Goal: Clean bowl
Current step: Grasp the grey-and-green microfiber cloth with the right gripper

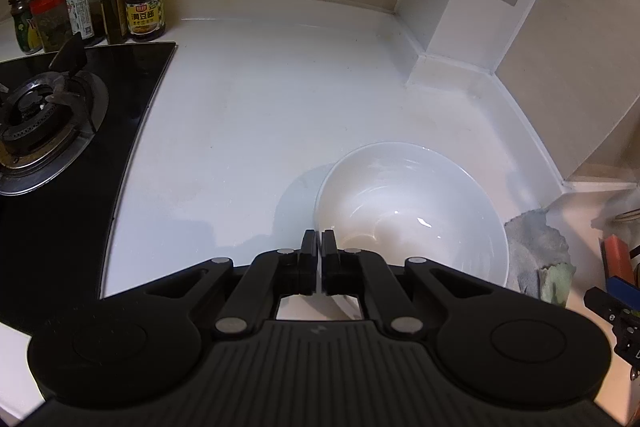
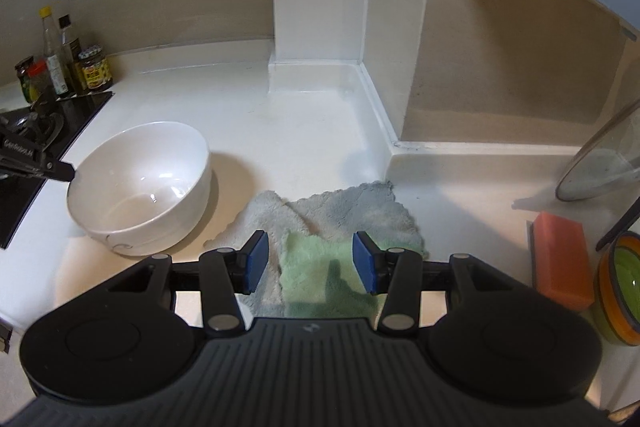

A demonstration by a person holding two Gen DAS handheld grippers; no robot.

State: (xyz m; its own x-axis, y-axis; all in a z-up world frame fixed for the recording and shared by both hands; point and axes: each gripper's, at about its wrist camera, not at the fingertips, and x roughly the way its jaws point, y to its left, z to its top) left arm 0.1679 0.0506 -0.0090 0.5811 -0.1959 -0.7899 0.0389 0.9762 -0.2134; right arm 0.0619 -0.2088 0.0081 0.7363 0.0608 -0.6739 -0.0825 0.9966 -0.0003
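White bowl [image 1: 408,211] pinched at rim by left gripper [image 1: 319,239], tilted; right gripper [image 2: 310,259] spread above cloth [image 2: 328,247], lower centre; risks slipping, toppling.

Black left tongs [image 1: 319,241]; right tongs [image 2: 310,259] carry blue pads

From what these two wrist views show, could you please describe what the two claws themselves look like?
Both share one build: a ribbed dark grey body flanked by two round black housings, with black linkage arms joined by silver pivot pins. The left claw has black pads; the right claw has blue rectangular pads. A small logo sits on each ribbed body. No cables, sleeves or hands are visible.
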